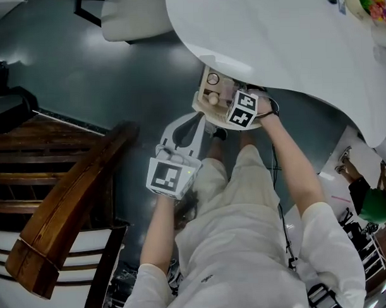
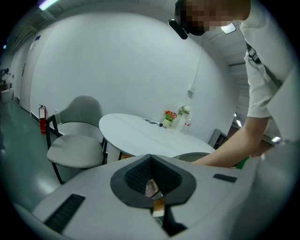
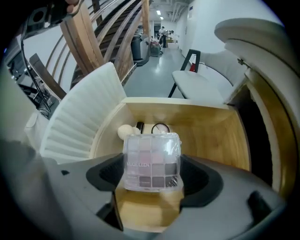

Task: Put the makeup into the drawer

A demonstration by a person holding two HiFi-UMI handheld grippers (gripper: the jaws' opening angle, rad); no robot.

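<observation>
An eyeshadow palette (image 3: 152,161) in a clear case sits upright between the jaws of my right gripper (image 3: 152,187), which is shut on it. It hangs just over the near edge of the open wooden drawer (image 3: 206,126). Inside the drawer lie a round puff (image 3: 125,131), a small round compact (image 3: 160,127) and a dark stick (image 3: 139,126). In the head view the right gripper (image 1: 221,100) reaches into the drawer (image 1: 210,77) under the white table. My left gripper (image 1: 201,119) hangs shut and holds nothing, a little below and left of the drawer; its jaws (image 2: 151,157) point away from it.
The round white table (image 1: 290,33) overhangs the drawer. A pale chair (image 1: 134,16) stands beyond it, seen grey in the left gripper view (image 2: 77,140). A wooden stair rail (image 1: 62,205) runs along the left. A white ribbed panel (image 3: 79,126) flanks the drawer's left side.
</observation>
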